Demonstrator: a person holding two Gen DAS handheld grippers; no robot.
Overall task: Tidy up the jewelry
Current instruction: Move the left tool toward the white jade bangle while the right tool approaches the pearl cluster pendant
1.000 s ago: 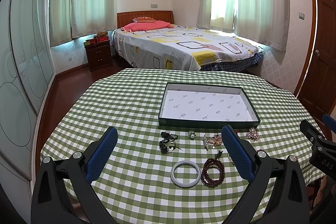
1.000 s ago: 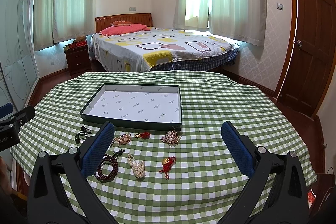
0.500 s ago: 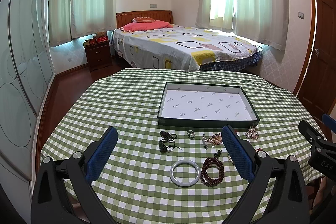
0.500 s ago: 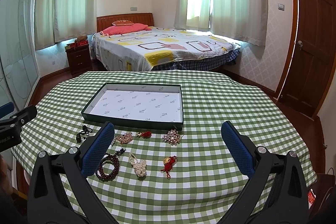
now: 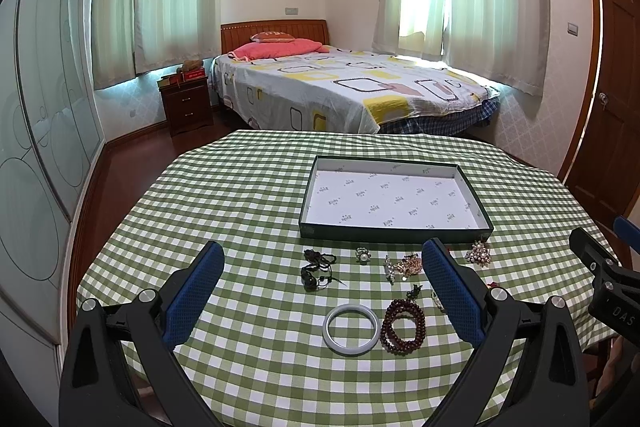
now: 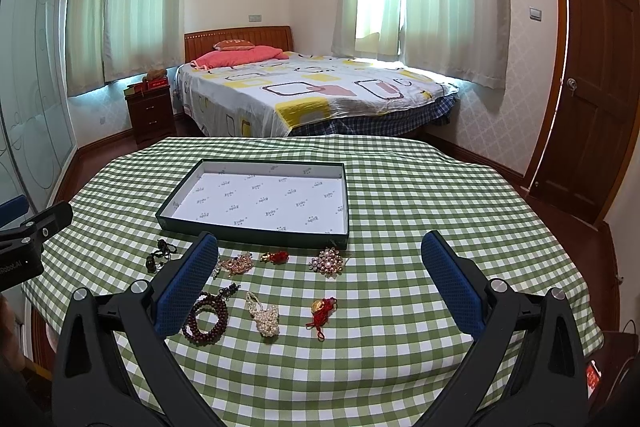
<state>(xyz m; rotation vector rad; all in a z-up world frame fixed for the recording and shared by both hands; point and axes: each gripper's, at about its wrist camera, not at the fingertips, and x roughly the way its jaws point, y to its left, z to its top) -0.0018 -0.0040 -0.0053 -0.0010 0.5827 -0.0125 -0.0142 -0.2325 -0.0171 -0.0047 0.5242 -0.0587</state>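
An empty dark green tray with a white lining (image 5: 478,203) (image 6: 347,203) sits mid-table. In front of it lie several jewelry pieces: a pale jade bangle (image 5: 351,329), a dark red bead bracelet (image 5: 402,325) (image 6: 205,319), a black cord piece (image 5: 317,269) (image 6: 158,255), a small ring (image 5: 363,255), a gold brooch (image 5: 406,265) (image 6: 237,263), a pearl brooch (image 5: 478,254) (image 6: 327,261), a pearl ornament (image 6: 264,319), and two red-and-gold charms (image 6: 322,309) (image 6: 275,257). My left gripper (image 5: 320,291) and right gripper (image 6: 320,291) are open and empty, held above the table's near edge.
The round table has a green checked cloth (image 5: 248,211) (image 6: 440,211). Behind it are a bed (image 5: 340,87), a nightstand (image 5: 186,103), a glass wardrobe (image 5: 44,131) on the left and a wooden door (image 6: 588,99) on the right.
Both views have shifted only slightly; the jewelry and tray have not moved and both grippers stay open.
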